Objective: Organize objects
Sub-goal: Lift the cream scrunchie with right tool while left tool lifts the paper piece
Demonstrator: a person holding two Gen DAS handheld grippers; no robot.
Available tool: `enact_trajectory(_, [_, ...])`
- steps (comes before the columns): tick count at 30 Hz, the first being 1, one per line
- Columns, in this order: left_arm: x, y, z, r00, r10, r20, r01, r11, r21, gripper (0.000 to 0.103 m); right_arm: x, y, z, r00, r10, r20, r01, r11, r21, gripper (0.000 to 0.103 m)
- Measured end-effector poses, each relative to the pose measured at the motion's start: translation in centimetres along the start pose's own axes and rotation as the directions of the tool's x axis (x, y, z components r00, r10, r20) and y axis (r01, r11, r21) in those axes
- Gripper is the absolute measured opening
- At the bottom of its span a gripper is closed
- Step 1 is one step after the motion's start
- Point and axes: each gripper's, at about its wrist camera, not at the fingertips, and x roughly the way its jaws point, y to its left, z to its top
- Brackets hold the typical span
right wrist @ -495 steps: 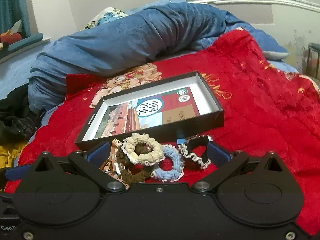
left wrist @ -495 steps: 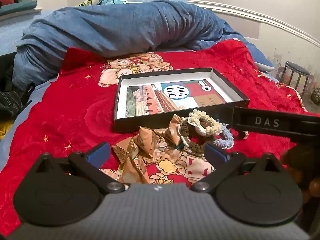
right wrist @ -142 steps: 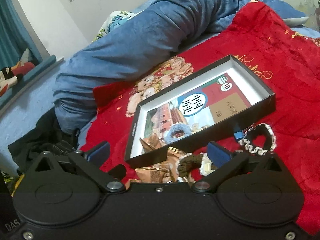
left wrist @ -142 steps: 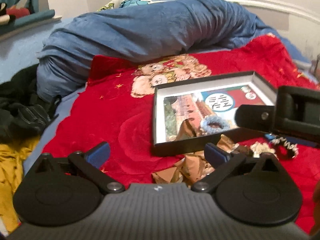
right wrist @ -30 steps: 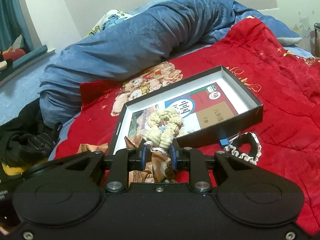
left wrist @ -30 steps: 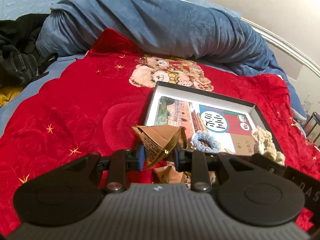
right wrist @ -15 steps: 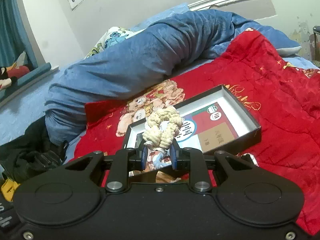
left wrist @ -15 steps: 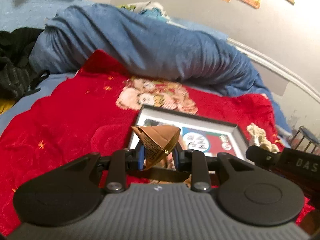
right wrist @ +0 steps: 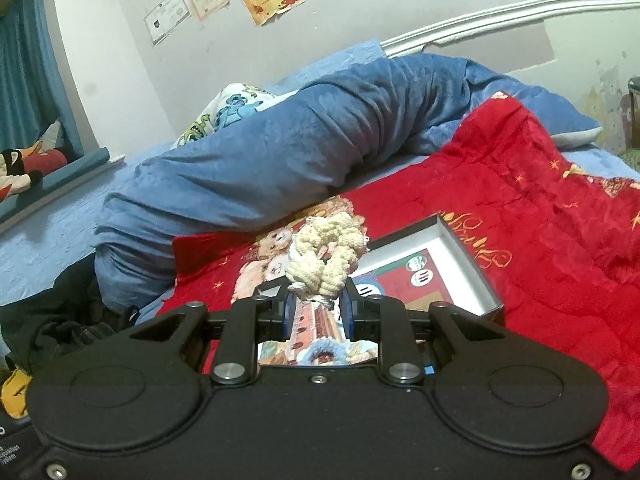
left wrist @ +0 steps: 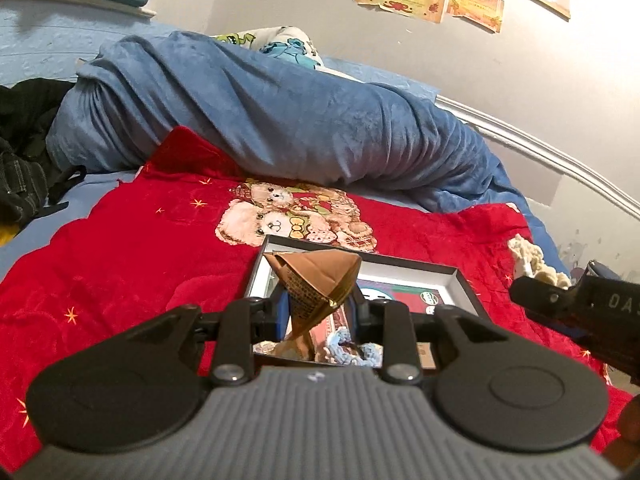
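Both grippers loaded above the box.
Left gripper (left wrist: 318, 308) clamps a brown packet (left wrist: 316, 278), point down; right gripper (right wrist: 318, 310) clamps a cream scrunchie (right wrist: 326, 256), ring upright. Beneath: black box (left wrist: 464, 286) holding a blue scrunchie (left wrist: 340, 340). Farther: red blanket (left wrist: 132, 248), blue duvet (left wrist: 280, 120).

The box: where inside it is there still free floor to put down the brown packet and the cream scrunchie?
The far right part of the box, beside its white walls, shows bare printed floor. The near end is crowded: a blue scrunchie and a brown packet lie there. The left gripper holds the packet, the right gripper the cream scrunchie.
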Motion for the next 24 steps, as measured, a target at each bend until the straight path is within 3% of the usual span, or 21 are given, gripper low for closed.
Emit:
enact_trajectory(11, [0.9,-1.7,0.1,1.0,-0.011,0.007,0.011,0.998,0.058,0.032,-1.0,0.2,1.2,0.99,-0.062,0.127,0.071,0.995,-0.068,0.022])
enact_trajectory(20, [1.2,-4.1,1.5,0.998,-0.057,0.022,0.054,0.992,0.111,0.033,-1.2,0.2,1.8,0.987,-0.05,0.153,0.063,0.995,-0.082,0.022])
enact_trajectory(24, [2.2,-5.1,1.8,0.996,-0.084,0.007,0.083,0.992,0.092,0.033,-1.0,-0.4,2.1,0.985,-0.065,0.157,0.077,0.995,-0.07,0.022])
